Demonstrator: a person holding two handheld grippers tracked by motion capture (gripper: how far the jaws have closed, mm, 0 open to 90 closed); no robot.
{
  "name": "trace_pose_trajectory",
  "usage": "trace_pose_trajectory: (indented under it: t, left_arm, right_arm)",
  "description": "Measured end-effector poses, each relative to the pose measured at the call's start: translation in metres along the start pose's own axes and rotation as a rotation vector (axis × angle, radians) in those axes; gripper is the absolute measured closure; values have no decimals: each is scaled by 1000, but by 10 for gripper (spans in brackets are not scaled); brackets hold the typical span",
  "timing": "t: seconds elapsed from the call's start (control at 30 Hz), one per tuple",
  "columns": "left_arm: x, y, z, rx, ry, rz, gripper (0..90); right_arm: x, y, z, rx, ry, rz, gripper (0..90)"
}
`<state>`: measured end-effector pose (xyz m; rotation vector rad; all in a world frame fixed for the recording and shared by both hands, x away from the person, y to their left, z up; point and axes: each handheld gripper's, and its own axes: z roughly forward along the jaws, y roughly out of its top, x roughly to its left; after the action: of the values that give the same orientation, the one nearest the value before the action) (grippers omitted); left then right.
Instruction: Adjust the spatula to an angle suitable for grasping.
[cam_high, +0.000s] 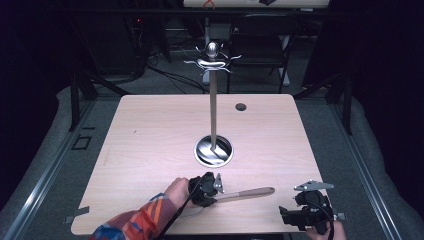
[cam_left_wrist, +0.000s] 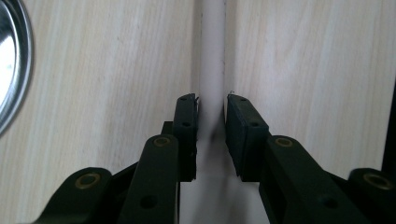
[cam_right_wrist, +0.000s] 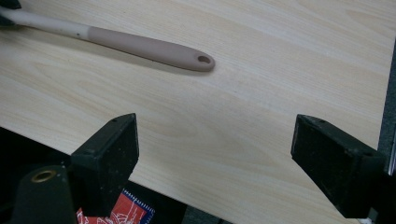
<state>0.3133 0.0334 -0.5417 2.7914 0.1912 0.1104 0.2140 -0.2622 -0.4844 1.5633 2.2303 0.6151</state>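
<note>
- Utensil (cam_high: 247, 193): a long-handled kitchen tool lies flat on the wooden table (cam_high: 150, 130), near the front edge, its handle running toward the person's right. The brownish handle end with a hanging hole shows in the right gripper view (cam_right_wrist: 149, 46); the paler shaft shows in the left gripper view (cam_left_wrist: 211, 56). Its head is hidden by the gripper, so its kind cannot be told.
- Left gripper (cam_high: 209, 186): held in the person's left hand (cam_high: 177, 192), it sits over the utensil's shaft. In its own view the two black jaws stand close on either side of the pale shaft, pinching it (cam_left_wrist: 211, 121).
- Sleeve (cam_high: 135, 222): orange and blue patterned, coming in from the bottom edge.
- Right gripper (cam_high: 305, 210): at the table's front right corner, well apart from the utensil. In its own view the jaws are spread wide over bare wood, with nothing between them (cam_right_wrist: 215, 154).
- Stand (cam_high: 213, 115): a tall metal rack with hooks at the top rises from a round shiny base (cam_high: 213, 150) at the table's middle, just behind the left gripper.
- Small round hole (cam_high: 241, 106) in the tabletop near the far edge.
</note>
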Motion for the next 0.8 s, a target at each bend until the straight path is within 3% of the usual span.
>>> trace_pose_trajectory:
  t: [0.27,0.53,0.73,0.8]
  left_arm:
    - [-3,-26,-11,31,-7,-7,743]
    - [3,-59,-21,12,-6,-33,744]
    - [1,-70,-27,62,24,-27,743]
    - [1,-73,-28,57,20,-39,743]
  right_arm:
    - [1,0,0,-5,-6,-6,145]
    - [2,0,0,-2,-7,-11,145]
    - [3,0,0,-2,-10,-16,144]
    - [3,0,0,-1,-13,-16,144]
